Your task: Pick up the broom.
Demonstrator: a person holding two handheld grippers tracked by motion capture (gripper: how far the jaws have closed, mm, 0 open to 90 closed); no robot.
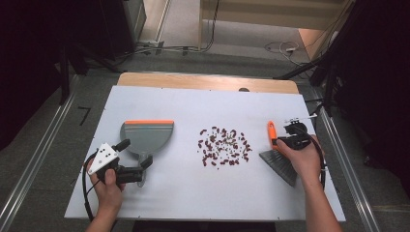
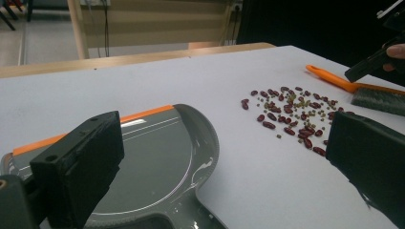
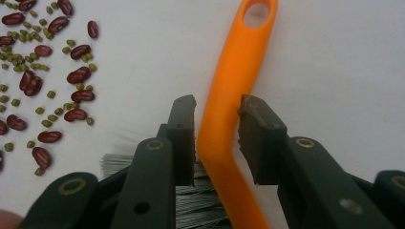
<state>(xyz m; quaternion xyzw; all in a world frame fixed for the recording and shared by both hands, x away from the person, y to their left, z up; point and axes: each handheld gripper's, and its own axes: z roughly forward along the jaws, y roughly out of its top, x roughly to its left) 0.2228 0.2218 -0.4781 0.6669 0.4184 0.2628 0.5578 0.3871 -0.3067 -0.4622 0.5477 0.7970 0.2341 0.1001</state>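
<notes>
On the white table (image 1: 159, 203), a grey dustpan (image 1: 146, 135) lies at the left with the left gripper (image 1: 135, 157) spread open above its handle. A scatter of beans (image 1: 224, 146) sits mid-table. At the right, the right gripper (image 3: 217, 138) is clenched on the brush (image 1: 279, 162), its jaws squeezing the orange handle (image 3: 234, 81).

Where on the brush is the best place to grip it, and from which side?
Grip the brush by its narrow orange handle, coming from above: it lies flat on the table, and the right tool already straddles the handle just past the bristles.
</notes>
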